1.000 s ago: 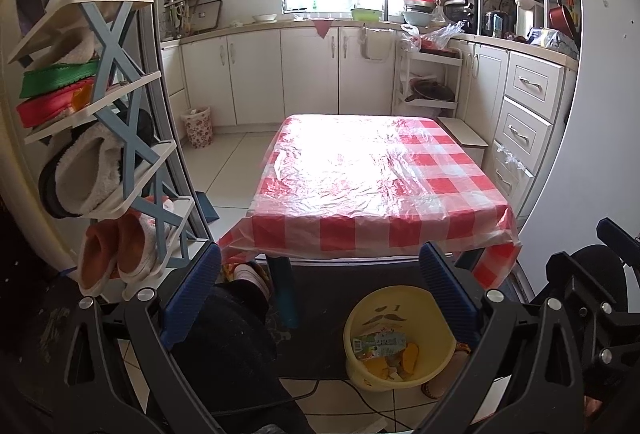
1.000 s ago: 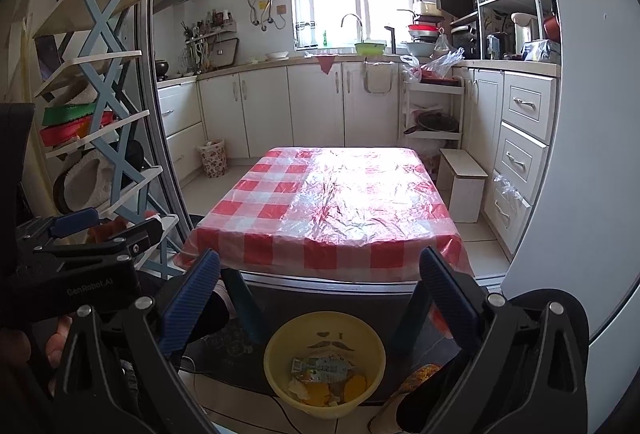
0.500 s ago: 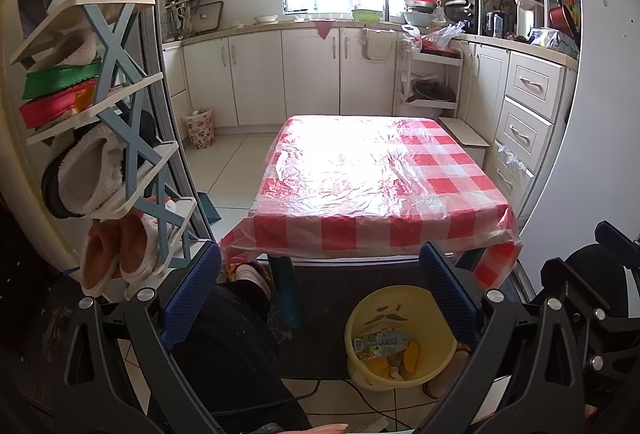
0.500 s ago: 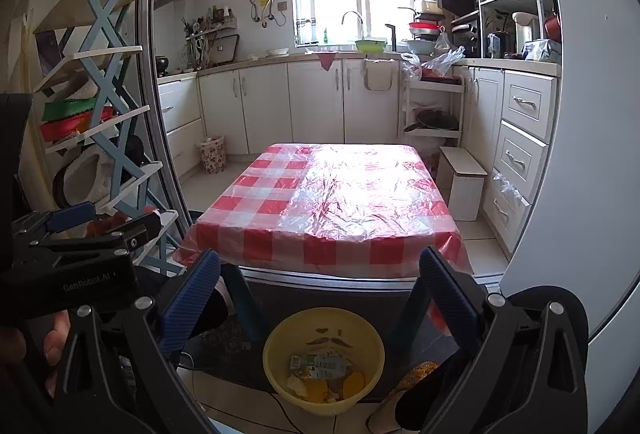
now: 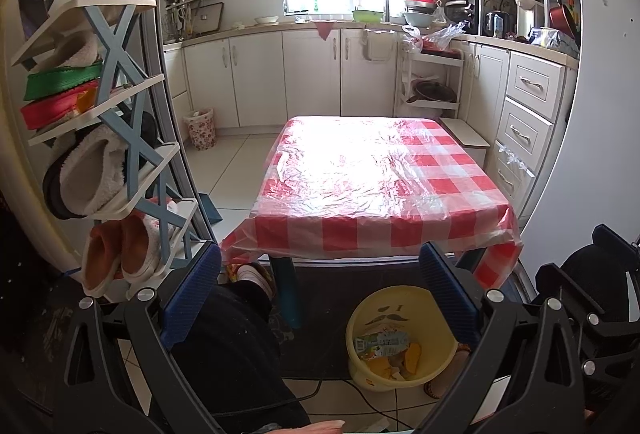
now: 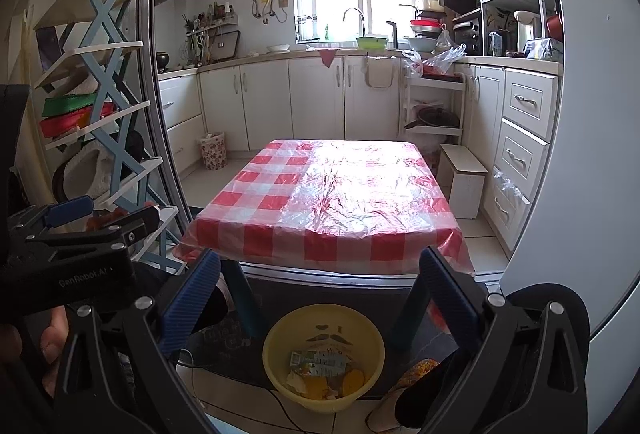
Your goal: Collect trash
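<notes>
Below both wide-open, empty jaws, the yellow bin [image 6: 323, 354] is already holding wrappers [image 6: 318, 360], so collecting seems finished, with the checked surface [image 6: 332, 194] ahead lying bare.

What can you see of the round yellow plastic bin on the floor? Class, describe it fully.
The round yellow plastic bin is an open, lidless tub standing upright on the floor in front of the table with the red-and-white checked cloth, near its front edge. A dark moustache drawing marks its inner back wall. Inside lie a crumpled printed wrapper and orange-yellow scraps, covering the bottom only. Neither gripper touches it. A dark cable runs along the floor beside it.
</notes>
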